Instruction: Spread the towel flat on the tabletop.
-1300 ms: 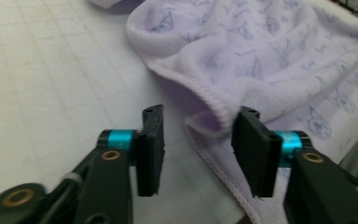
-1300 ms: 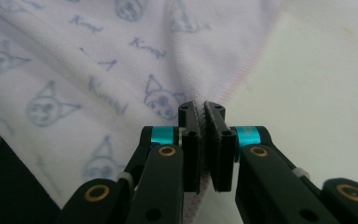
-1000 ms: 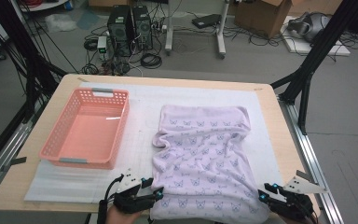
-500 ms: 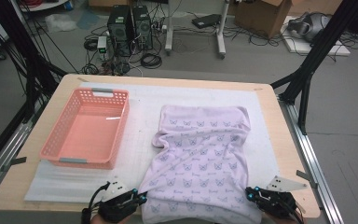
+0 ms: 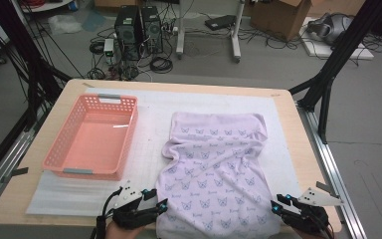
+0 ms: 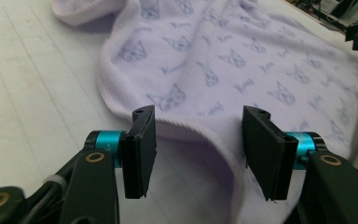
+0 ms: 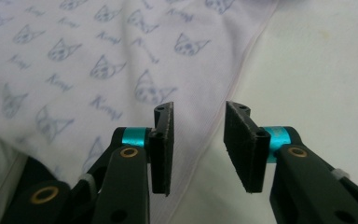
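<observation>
A lilac cloth [image 5: 219,169] printed with small blue cat faces lies spread on the white foam mat [image 5: 146,149], its near end at the table's front edge. My left gripper [image 5: 158,200] sits at the cloth's near left corner. In the left gripper view its jaws have just been opening, and my left gripper [image 6: 198,154] stands open with the cloth's [image 6: 223,60] hem lying loose between them. My right gripper [image 5: 279,203] is at the near right corner. My right gripper [image 7: 198,149] has also just been opening, and the cloth's [image 7: 74,60] edge runs untouched between its jaws.
A pink plastic basket [image 5: 82,171] with nothing in it stands on the mat to the left of the cloth. The wooden table [image 5: 303,149] ends close behind both grippers. Black frame poles, cables and computer cases stand on the floor beyond the table.
Half a second ago both grippers sat lower toward the front edge with jaws drawn together at the cloth's corners. Now they have come slightly forward and their jaws stand apart.
</observation>
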The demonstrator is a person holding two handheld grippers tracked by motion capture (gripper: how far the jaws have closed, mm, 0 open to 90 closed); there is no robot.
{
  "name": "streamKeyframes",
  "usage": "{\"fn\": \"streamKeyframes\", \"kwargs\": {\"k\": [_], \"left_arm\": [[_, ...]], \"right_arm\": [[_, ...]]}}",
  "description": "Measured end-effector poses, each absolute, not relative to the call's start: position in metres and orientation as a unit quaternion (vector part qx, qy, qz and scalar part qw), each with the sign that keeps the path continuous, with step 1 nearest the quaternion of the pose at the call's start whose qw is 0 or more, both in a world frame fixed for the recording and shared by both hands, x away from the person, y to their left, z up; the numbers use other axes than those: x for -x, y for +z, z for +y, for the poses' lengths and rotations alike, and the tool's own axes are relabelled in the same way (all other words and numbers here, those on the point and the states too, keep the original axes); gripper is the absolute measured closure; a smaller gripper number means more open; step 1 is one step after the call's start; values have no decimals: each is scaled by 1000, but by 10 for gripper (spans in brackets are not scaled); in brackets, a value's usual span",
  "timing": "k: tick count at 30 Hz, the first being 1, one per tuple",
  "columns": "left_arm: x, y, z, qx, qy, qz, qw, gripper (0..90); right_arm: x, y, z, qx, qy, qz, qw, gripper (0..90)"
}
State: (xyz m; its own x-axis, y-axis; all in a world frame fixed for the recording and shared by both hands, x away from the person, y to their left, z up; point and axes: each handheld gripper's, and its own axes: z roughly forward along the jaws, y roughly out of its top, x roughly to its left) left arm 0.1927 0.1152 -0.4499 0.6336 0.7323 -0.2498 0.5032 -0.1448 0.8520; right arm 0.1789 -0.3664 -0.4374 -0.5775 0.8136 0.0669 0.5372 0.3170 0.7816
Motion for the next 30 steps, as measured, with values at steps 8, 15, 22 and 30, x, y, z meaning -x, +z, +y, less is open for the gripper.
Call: {"fn": "streamKeyframes", "kwargs": {"k": [8, 15, 22, 30], "left_arm": [[-205, -445, 118, -728, 113, 438, 515, 451], [-203, -449, 118, -738, 103, 440, 501, 451], [-202, -458, 105, -762, 122, 432, 467, 493], [-193, -457, 111, -773, 131, 424, 454, 872]], "right_arm": [[-199, -446, -347, -431, 388, 793, 184, 592], [-198, -447, -345, -422, 366, 808, 185, 883], [-182, -442, -363, -423, 372, 805, 187, 812], [-196, -448, -360, -447, 379, 786, 197, 630]]}}
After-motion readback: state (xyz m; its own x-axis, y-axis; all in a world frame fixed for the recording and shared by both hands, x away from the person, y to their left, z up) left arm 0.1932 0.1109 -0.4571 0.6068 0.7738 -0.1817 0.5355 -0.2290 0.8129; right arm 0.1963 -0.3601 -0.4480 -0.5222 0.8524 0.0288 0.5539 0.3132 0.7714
